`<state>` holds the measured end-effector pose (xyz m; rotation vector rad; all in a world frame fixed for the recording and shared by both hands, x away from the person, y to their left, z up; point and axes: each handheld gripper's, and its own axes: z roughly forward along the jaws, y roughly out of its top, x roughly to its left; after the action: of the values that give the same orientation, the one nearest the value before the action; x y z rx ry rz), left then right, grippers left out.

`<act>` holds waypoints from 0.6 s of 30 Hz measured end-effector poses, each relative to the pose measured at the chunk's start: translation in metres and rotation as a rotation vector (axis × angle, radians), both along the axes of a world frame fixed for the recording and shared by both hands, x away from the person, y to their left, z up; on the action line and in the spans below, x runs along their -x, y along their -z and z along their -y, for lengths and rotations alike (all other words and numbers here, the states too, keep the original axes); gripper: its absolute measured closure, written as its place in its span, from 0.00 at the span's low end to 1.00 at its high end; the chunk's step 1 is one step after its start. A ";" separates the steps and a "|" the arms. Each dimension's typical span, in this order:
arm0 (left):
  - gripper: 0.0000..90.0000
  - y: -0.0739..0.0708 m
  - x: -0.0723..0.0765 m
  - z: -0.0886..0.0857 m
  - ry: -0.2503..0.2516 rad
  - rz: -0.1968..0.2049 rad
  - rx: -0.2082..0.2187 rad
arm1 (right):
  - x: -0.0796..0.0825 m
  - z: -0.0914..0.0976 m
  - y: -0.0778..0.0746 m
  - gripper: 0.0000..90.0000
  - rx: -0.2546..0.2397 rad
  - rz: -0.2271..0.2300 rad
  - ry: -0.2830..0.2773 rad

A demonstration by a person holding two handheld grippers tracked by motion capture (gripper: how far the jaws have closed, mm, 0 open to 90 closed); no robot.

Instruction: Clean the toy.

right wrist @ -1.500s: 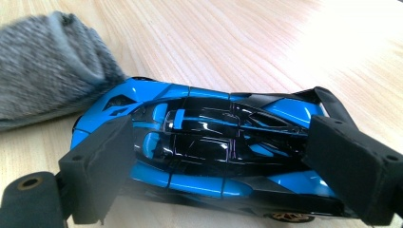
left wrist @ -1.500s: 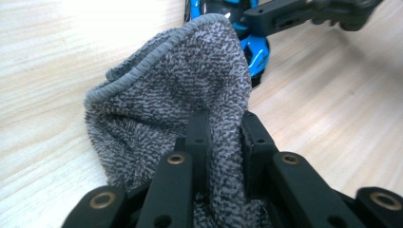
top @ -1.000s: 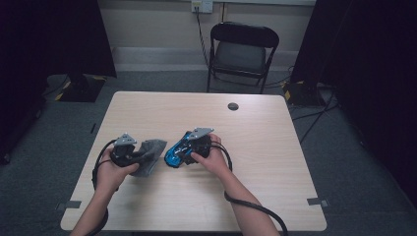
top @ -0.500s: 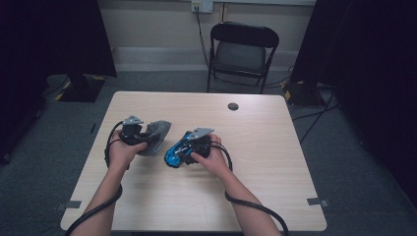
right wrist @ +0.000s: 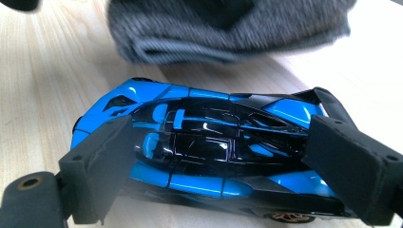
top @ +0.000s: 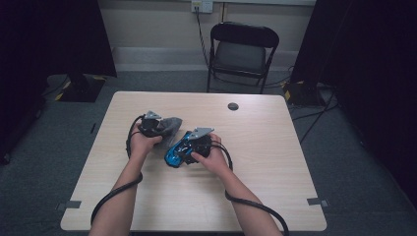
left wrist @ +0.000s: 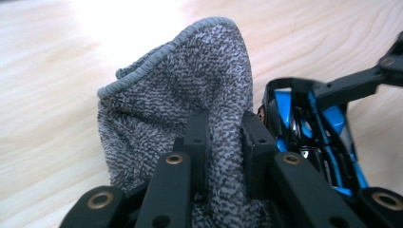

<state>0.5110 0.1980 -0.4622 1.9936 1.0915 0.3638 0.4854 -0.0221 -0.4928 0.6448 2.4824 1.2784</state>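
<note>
Nearest the table's front edge: two forearms in from below, a black cable trailing from each.

Right hand-held gripper (top: 183, 151): jaws spread wide and clamped on blue and black toy car (right wrist: 209, 156), one pad on each end of it. Car lying on its side on the surface (top: 275, 172), roof toward the right gripper view's camera, a gold-rimmed wheel low at its right. In high view, car (top: 173, 153) just left of the right hand (top: 209, 156), near the middle of the surface, grey three-cornered plate above it.

Left hand-held gripper (left wrist: 223, 142): jaws nearly together, pinched on a fold of grey terry cloth (left wrist: 185, 104). Cloth bunched up between and ahead of the pads, hemmed edge arching over the top. In the left gripper view, car (left wrist: 304, 128) just right of the cloth, very close; touching or not, cannot tell. In the right gripper view, cloth (right wrist: 228, 33) blurred, beyond the car, a strip of bare surface between them.

In high view, cloth (top: 166, 126) just up and left of the car, left hand (top: 142, 140) behind it.

Farther: small dark round disc (top: 233, 106) on the surface near the far edge, well apart from both hands. Beyond the surface, black folding chair (top: 241, 54) on grey carpet, wall socket (top: 202, 6) above it.
</note>
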 end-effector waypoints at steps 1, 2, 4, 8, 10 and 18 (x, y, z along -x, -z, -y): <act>0.84 0.003 -0.003 0.003 0.008 0.001 -0.014 | 0.000 0.000 0.000 0.10 0.000 0.000 0.000; 0.84 0.005 -0.004 0.005 0.011 0.001 -0.016 | 0.000 0.000 0.000 0.10 0.003 -0.002 0.000; 0.84 0.008 -0.008 0.011 0.011 -0.003 -0.010 | 0.000 0.000 -0.001 0.10 0.005 -0.003 -0.001; 0.83 0.016 -0.012 0.022 0.036 -0.023 -0.029 | 0.000 0.000 0.000 0.10 0.001 -0.001 0.001; 0.78 0.019 -0.013 0.025 0.011 -0.022 -0.007 | 0.000 0.000 0.000 0.10 0.001 -0.001 0.000; 0.66 0.015 -0.014 0.023 -0.084 -0.009 0.060 | 0.000 0.000 -0.001 0.10 0.005 -0.003 0.000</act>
<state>0.5246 0.1752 -0.4776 1.9019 1.1812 0.3622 0.4856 -0.0217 -0.4922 0.6452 2.4876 1.2713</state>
